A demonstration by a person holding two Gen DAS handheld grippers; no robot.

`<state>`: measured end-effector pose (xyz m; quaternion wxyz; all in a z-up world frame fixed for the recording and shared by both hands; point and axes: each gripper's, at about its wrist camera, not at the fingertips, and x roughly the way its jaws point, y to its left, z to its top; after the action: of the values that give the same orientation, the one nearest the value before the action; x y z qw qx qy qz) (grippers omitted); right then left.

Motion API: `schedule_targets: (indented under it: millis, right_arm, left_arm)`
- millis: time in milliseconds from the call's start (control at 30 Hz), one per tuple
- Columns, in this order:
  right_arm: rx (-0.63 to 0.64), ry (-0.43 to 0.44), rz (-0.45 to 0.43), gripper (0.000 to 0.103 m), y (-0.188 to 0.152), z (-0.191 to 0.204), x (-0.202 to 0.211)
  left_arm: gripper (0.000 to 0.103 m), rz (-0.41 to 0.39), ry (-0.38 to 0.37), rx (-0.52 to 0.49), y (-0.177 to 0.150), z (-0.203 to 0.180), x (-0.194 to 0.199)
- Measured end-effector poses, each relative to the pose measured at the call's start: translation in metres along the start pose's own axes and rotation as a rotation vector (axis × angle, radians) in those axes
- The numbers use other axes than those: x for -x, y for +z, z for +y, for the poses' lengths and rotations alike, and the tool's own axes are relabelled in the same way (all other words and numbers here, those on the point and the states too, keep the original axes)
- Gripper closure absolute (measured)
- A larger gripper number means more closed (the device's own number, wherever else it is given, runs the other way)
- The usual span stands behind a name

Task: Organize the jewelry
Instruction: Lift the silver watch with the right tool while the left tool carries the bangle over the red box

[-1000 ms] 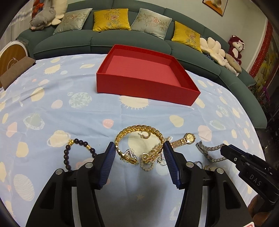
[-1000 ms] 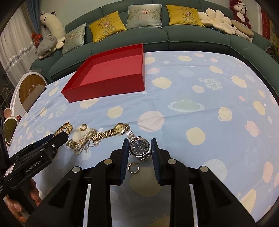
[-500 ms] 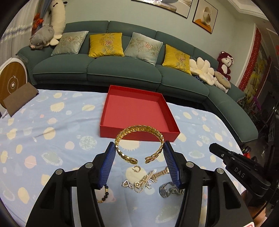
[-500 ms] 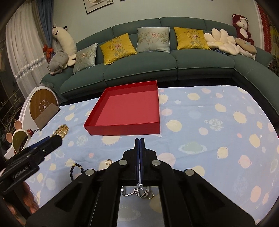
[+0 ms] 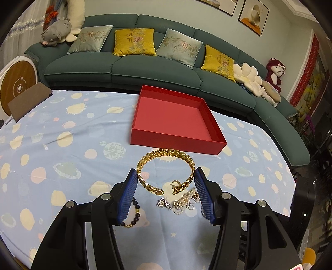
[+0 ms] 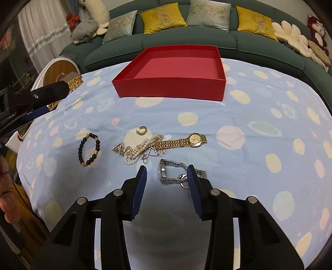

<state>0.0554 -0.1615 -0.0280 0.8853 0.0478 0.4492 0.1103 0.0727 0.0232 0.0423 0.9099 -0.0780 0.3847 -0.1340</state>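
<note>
Both wrist views look forward over the table, sharing the red box (image 5: 176, 116).

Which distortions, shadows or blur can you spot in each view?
Left wrist view: fisheye bends the sofa into an arc; corners vignette black. Right wrist view: the tablecloth bulges, a soft shadow lies under the right hand-held gripper, and the red box stays sharp.

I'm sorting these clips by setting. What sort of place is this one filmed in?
Most likely a home living room: a long green sofa with embroidered cushions and plush toys, framed pictures on the wall, and a table under a planet-print cloth.
</note>
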Motion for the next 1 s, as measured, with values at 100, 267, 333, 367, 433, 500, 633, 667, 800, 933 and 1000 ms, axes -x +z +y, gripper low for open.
schedule_targets:
  millis: [100,267,333,367,433,500,633,667,800,933,1000]
  right_arm:
    - [0.008,0.005,0.022,0.064,0.004,0.004,-0.011]
    - [0.024,-0.005,0.057,0.074,0.002,0.008,-0.026]
    - [0.020,-0.012,0.066,0.085,0.000,0.007,-0.029]
    - [0.017,-0.019,0.072,0.095,0.000,0.006,-0.031]
    - [0.005,-0.011,0.074,0.096,-0.001,0.002,-0.031]
    - [0.006,-0.021,0.064,0.097,0.000,0.001,-0.029]
    - [-0.019,-0.015,0.025,0.097,0.006,-0.004,-0.015]
    - [-0.026,-0.010,0.007,0.097,0.009,-0.006,-0.008]
    - [-0.034,0.005,-0.087,0.097,0.031,-0.006,0.028]
    - [-0.033,0.028,-0.184,0.097,0.060,-0.007,0.065]
    - [-0.031,0.038,-0.215,0.097,0.075,-0.010,0.077]
  left_arm:
    - [0.049,0.002,0.000,-0.016,-0.004,-0.003,0.000]
    - [0.049,0.012,-0.002,-0.013,-0.007,0.000,-0.003]
    - [0.049,0.016,-0.003,-0.005,-0.008,0.002,-0.003]
    - [0.049,0.016,-0.002,-0.004,-0.008,0.002,-0.003]
    - [0.049,0.014,0.000,-0.005,-0.009,0.003,-0.002]
    - [0.049,0.015,0.001,-0.006,-0.009,0.003,-0.002]
    - [0.049,0.012,-0.004,-0.005,-0.008,0.003,-0.001]
    - [0.049,0.010,-0.008,-0.003,-0.007,0.003,0.000]
    - [0.049,-0.020,-0.014,-0.022,0.007,-0.004,0.010]
    - [0.049,-0.059,-0.030,-0.042,0.028,-0.012,0.022]
    - [0.049,-0.069,-0.028,-0.063,0.040,-0.016,0.023]
